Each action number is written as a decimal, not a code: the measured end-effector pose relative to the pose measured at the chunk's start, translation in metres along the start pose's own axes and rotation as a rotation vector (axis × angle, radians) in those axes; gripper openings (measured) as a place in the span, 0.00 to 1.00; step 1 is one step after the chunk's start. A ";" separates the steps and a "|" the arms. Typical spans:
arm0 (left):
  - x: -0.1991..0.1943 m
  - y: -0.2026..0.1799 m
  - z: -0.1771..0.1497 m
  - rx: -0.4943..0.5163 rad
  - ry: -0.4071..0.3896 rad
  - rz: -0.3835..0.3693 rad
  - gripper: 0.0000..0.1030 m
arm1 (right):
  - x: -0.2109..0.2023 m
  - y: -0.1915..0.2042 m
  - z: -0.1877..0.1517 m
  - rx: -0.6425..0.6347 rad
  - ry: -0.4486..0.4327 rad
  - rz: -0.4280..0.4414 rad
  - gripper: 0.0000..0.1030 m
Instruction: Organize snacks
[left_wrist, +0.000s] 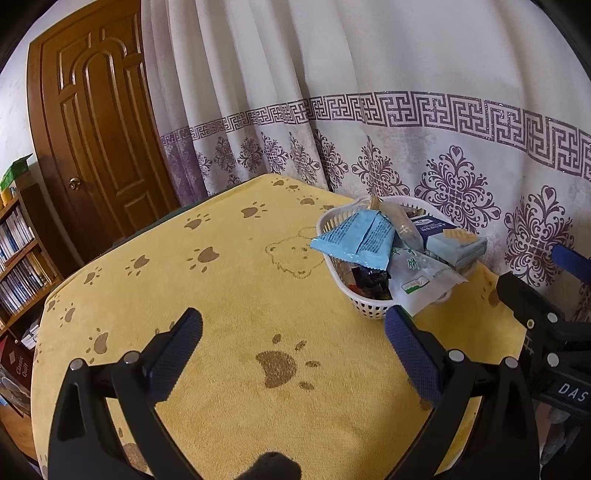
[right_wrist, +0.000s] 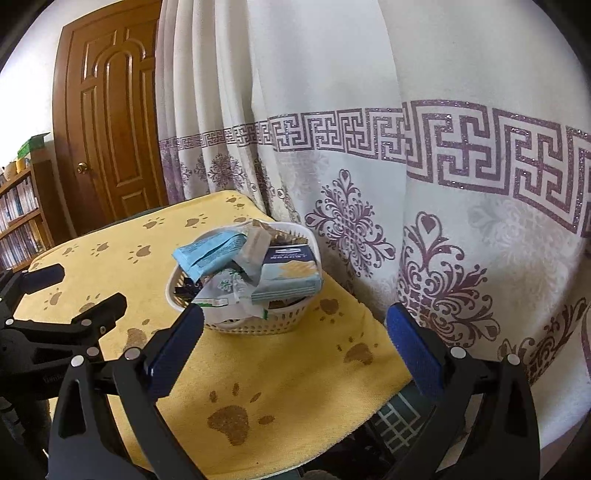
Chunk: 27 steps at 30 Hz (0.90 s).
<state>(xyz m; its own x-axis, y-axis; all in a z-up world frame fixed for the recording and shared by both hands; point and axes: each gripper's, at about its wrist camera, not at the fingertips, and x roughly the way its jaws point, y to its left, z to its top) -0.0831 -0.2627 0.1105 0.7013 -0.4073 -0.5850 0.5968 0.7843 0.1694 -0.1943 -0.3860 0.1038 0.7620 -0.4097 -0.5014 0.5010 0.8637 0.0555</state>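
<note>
1. Snacks all sit heaped in the white basket (right_wrist: 236, 325) at the far right of the table, close to the curtain (left_wrist: 369, 74); none show loose on the yellow paw-print cloth (left_wrist: 240, 295), so the gathering looks done or nearly so
2. Pile contents: light blue packet (left_wrist: 352, 240) on top, leaning over the basket's left rim; blue-and-white wafer box (right_wrist: 291, 273) on the curtain side; white-green wrapper (left_wrist: 417, 280) hanging over the near rim; dark small wrappers underneath, too small to tell apart
3. Left gripper (left_wrist: 293, 332): claw spread wide, nothing between the pads, hovering over bare cloth w/ the basket ahead and to its right
4. Right gripper (right_wrist: 295, 325): also wide apart & empty, basket straight ahead, its near rim partly behind the left pad
5. Left to do, as a guess: pile is untidy & overfull, w/ packets poking past the rim, so maybe tucking or straightening them; can't tell if any other container is meant
6. Around: brown wooden door (left_wrist: 96, 122) behind, bookshelf (left_wrist: 18, 258) w/ books at far left, both well apart from the work
7. In the way: curtain folds hang just behind the basket, so reaching round the back is tight; overhanging wrappers could slip out if nudged; the two grippers are near each other, so they could bump
</note>
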 end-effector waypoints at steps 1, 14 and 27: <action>0.001 -0.001 0.000 0.004 0.000 0.000 0.95 | 0.000 0.000 0.000 -0.001 -0.001 -0.010 0.98; 0.003 -0.013 0.000 0.059 0.001 0.013 0.95 | 0.003 -0.002 -0.002 -0.005 0.008 -0.027 0.98; 0.004 -0.017 0.001 0.076 0.000 0.014 0.95 | 0.004 -0.005 -0.002 -0.003 0.015 -0.035 0.98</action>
<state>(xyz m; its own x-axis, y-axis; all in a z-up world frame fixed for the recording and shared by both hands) -0.0900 -0.2784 0.1065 0.7099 -0.3962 -0.5823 0.6145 0.7524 0.2372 -0.1947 -0.3912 0.0997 0.7380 -0.4351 -0.5158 0.5260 0.8498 0.0357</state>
